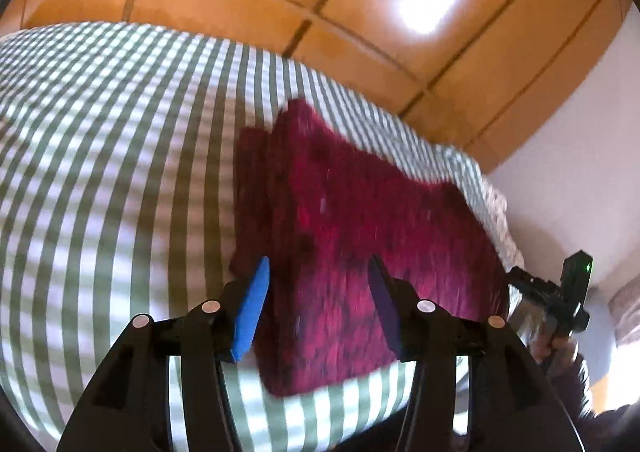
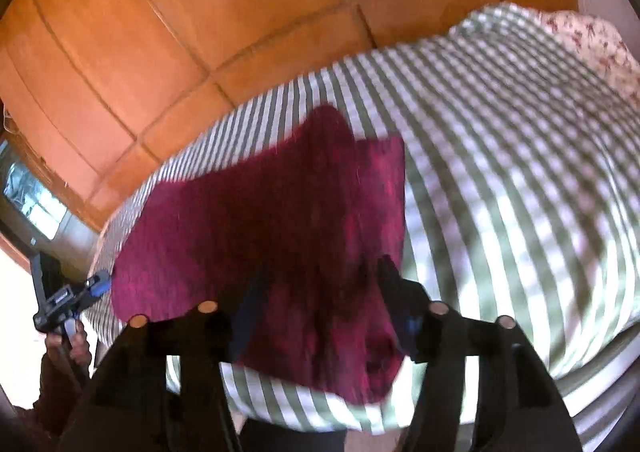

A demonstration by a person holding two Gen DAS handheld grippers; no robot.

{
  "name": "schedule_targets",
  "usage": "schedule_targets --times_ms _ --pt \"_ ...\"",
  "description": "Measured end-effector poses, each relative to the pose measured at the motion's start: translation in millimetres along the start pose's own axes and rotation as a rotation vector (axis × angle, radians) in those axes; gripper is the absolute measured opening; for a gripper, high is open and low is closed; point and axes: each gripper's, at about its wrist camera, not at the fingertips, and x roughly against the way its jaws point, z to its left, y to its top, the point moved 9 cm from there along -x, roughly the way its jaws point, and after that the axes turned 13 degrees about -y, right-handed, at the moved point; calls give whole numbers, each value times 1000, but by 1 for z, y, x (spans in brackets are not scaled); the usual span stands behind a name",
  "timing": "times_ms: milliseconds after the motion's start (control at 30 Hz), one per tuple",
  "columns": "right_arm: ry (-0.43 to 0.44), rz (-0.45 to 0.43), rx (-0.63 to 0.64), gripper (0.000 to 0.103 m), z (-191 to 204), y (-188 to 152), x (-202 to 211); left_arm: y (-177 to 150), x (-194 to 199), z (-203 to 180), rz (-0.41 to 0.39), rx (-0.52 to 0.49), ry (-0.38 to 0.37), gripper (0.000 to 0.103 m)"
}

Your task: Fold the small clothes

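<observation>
The maroon garment (image 1: 360, 244) lies spread and seemingly unfolded on the striped bed (image 1: 100, 172), so the folding looks barely begun, with the left gripper (image 1: 316, 308) and right gripper (image 2: 320, 312) both apart, holding nothing.

Home bedroom, striped bedspread (image 1: 100, 172) on bed, wooden wardrobe doors (image 2: 160, 32) behind

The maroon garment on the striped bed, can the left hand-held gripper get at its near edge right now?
Probably yes. The left hand-held gripper is open just above the maroon garment, which lies spread on the striped bedcover, with nothing between its fingers and the cloth.
</observation>
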Motion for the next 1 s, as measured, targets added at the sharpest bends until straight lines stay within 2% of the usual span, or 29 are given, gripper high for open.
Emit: schedule_targets --times_ms 167,233,267,300,333,367,433,467,567,633,700,767,833,867,900,933,967,1000 --pt "-56 11 28 58 13 27 -35 29 -29 9 15 5 22 49" --pt "-121 44 81 47 12 24 -56 35 -41 17 27 21 27 49" --pt "-146 58 100 29 12 21 -61 38 -46 21 27 29 31 44" --pt "-169 52 110 20 11 20 -62 40 -49 24 29 28 53 24" --pt "-177 26 114 15 12 21 -58 41 -49 27 29 21 77 15" --pt "-178 -3 111 12 11 23 -50 44 -47 29 10 -2 119 11" --pt "-199 -64 96 11 6 29 -34 45 -47 30 -7 -22 147 9" --pt "-226 -78 93 11 1 29 -34 43 -51 37 1 -32 201 9" --pt "-306 -24 109 11 -9 15 -66 35 -72 52 53 -85 326 9" --pt "-316 1 87 12 -16 6 -88 27 -82 59 75 -120 378 9" --pt "-318 -13 70 14 -18 7 -89 23 -79 55 68 -163 419 9" --pt "-347 -26 106 16 -15 8 -85 24 -74 53 66 -155 444 9" --pt "-377 -43 130 20 -12 11 -78 27 -66 44 37 -163 480 21" --pt "-388 -55 131 27 -12 13 -73 30 -60 34 10 -199 500 29" --pt "-402 -74 128 38 -11 17 -65 32 -58 29 -6 -223 501 44" --pt "-416 -105 121 43 -10 23 -57 32 -54 20 -25 -246 499 52" --pt "-420 -129 115 46 -8 27 -51 32 -51 15 -42 -261 501 58" --pt "-418 -154 109 46 -5 32 -46 32 -48 10 -56 -276 506 58"
